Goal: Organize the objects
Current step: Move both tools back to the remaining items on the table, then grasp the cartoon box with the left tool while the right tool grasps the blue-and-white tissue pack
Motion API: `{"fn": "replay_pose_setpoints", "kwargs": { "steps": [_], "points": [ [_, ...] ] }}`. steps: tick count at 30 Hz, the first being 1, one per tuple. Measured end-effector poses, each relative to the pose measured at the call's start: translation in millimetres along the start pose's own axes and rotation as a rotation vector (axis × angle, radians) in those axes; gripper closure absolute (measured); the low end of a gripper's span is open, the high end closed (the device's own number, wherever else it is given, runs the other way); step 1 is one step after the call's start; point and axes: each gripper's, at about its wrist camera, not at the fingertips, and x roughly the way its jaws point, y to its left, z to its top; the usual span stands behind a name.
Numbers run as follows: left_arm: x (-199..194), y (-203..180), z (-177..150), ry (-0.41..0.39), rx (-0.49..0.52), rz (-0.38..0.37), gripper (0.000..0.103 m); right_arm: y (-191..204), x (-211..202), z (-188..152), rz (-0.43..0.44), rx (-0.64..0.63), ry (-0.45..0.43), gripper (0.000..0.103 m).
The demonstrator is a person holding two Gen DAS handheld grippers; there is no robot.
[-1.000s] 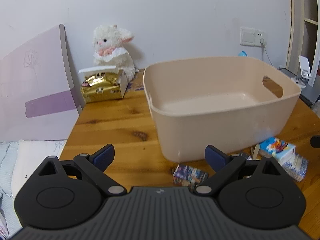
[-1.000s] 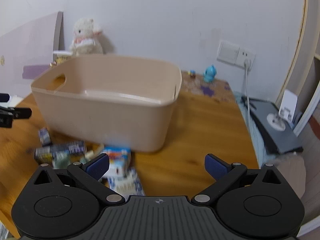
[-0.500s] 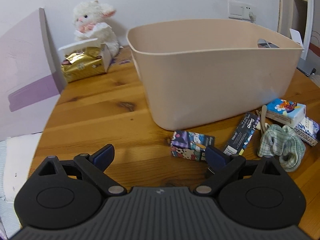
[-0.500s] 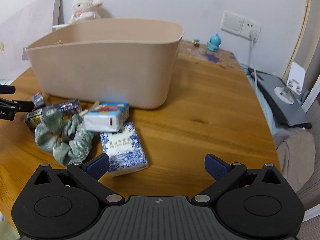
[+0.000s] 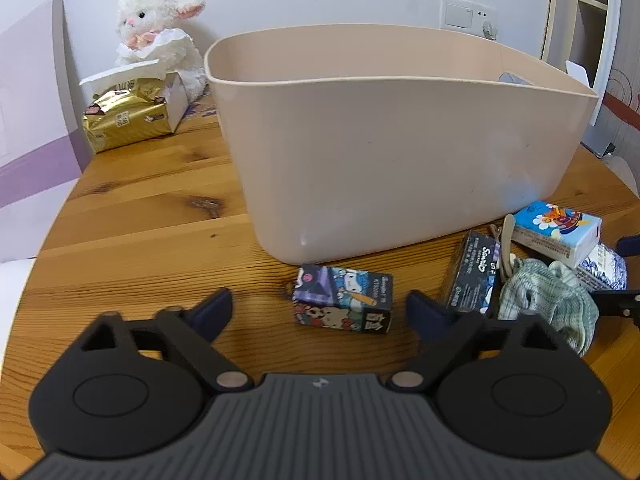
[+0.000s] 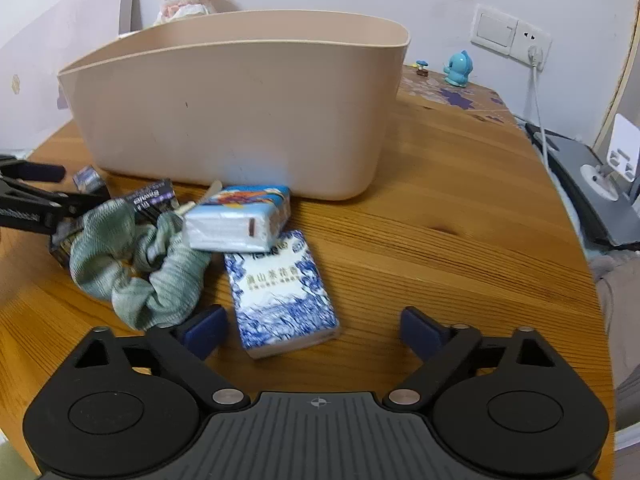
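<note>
We hover both claws spread and empty before the beige bin [image 5: 400, 152], apparently choosing first picks: our left gripper [image 5: 319, 310] faces the cartoon carton [image 5: 343, 304], long axis 9-to-3; our right gripper [image 6: 314, 327] frames the blue-patterned tissue pack [image 6: 282, 292], pointing 11 o'clock.

Left claw [image 5: 318, 308]: fingers spread wide, bare desk [image 5: 160, 220] to its left; cartoon-print carton [image 5: 342, 304] lies just ahead between them.
Right claw [image 6: 310, 328]: spread wide, blue-and-white tissue pack [image 6: 282, 292] between its fingers, open desk to the right.
Ahead: beige plastic tub [image 6: 240, 112] walls off the far side.
Between claws: green scrunchie [image 6: 136, 264], dark Sanrio box [image 5: 476, 276], colourful tissue pack [image 6: 240, 220] crowd together, touching.
</note>
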Motion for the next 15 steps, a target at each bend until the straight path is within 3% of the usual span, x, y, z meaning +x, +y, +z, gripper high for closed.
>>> {"fn": "replay_pose_setpoints", "kwargs": {
  "steps": [5,7,15],
  "points": [
    [-0.1,1.5,0.2,-0.003,-0.004,-0.044,0.048,7.1,-5.0,2.9,0.034,-0.037,-0.01,0.05],
    [-2.3,1.5,-0.3,-0.001,-0.006,-0.05,0.05,9.6,-5.9,2.5,0.033,-0.049,-0.011,0.057],
    [-26.7,-0.3,-6.5,-0.025,-0.006,-0.058,0.05,12.2,-23.0,-4.7,0.025,-0.069,-0.019,0.06]
  ]
}}
